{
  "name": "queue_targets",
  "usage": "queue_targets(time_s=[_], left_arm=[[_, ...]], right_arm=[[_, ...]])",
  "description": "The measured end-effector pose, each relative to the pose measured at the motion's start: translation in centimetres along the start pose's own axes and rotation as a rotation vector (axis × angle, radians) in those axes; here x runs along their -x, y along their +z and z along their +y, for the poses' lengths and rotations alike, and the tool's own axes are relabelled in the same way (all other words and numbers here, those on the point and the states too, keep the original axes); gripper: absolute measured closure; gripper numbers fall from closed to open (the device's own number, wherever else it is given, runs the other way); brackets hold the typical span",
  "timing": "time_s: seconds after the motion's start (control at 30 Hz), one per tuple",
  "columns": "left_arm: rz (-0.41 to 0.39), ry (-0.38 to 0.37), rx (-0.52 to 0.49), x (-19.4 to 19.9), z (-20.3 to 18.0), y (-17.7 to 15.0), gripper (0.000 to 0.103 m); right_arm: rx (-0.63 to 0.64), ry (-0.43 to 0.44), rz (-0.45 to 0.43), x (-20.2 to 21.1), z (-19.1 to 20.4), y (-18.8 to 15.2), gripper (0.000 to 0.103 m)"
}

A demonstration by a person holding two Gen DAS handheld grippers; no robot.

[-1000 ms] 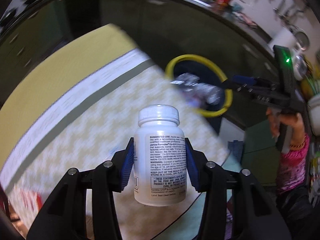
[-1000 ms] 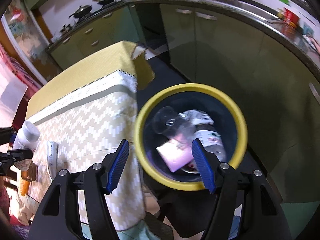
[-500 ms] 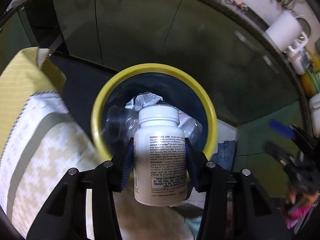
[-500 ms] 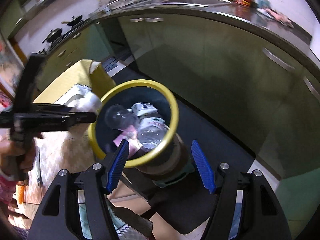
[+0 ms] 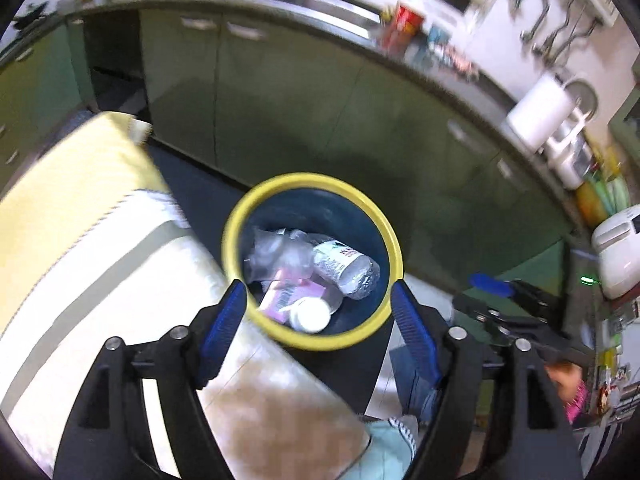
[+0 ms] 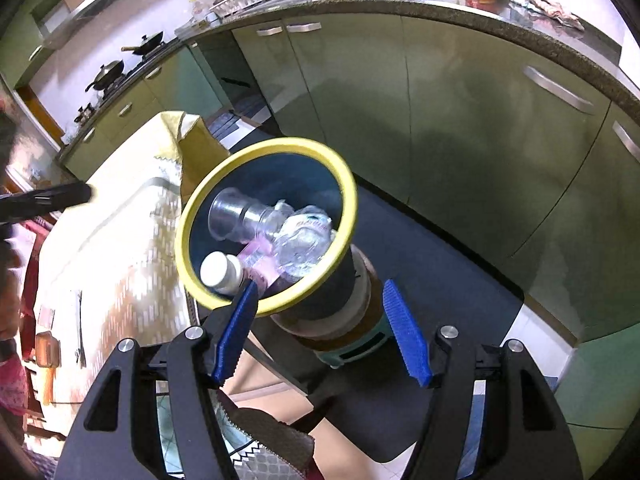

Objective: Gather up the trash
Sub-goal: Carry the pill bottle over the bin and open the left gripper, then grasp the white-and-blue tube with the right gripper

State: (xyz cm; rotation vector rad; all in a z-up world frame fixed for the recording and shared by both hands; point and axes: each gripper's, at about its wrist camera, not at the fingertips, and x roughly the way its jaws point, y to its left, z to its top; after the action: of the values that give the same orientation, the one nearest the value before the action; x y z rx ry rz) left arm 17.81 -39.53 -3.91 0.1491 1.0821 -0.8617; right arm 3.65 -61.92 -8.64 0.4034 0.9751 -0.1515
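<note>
- The white pill bottle (image 5: 310, 314) lies in the yellow-rimmed bin (image 5: 390, 236), in the middle of the left view, white cap up.
- Around it lie a crushed water bottle (image 5: 346, 266), a clear cup (image 6: 234, 212) and a pink packet (image 5: 290, 292).
- The table cloth (image 5: 100, 240) fills the left side; green cupboards (image 5: 280, 100) stand behind.
- The left gripper (image 5: 318, 338) has just been opening; it was holding the bottle, and now its fingers are wide and empty.
- The right gripper (image 6: 320, 334) is wide and empty too.

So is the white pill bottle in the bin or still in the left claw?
In the bin. The white pill bottle lies inside the yellow-rimmed bin among other trash; the left claw has just been opening and holds nothing.
</note>
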Motion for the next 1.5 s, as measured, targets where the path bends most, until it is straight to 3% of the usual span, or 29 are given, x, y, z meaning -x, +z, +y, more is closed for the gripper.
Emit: queue_targets(time_s=[0.17,0.47,0.7,0.83,1.07,1.5], left_arm=[[-0.118,0.062,0.041,7.2,3.1,-4.1,0.013],[-0.276,0.214,0.231,16.0,10.5,-13.0,0.011],[-0.346,0.350,0.372,20.2,15.3,-19.5,0.010],[-0.364,0.389,0.438,21.8,17.0,-22.6,0.009],[-0.358,0.418,0.493,22.3,18.6,-25.3,0.009],[-0.341,0.403,0.503,21.7,19.1,-25.8,0.008]], right_arm=[[0.069,0.032,0.017,-0.4,3.6,-0.4,0.038],[0.325,0.169,0.046,-0.9,17.3,-2.3,0.038],[0.520,0.285,0.061,-1.2,28.0,-5.7,0.038],[0.578,0.312,0.095,-3.1,32.4,-7.7,0.044],[0.609,0.270,0.149,-6.3,35.8,-9.8,0.055],[0.584,0.229,0.161,-7.9,35.9,-9.9,0.074]])
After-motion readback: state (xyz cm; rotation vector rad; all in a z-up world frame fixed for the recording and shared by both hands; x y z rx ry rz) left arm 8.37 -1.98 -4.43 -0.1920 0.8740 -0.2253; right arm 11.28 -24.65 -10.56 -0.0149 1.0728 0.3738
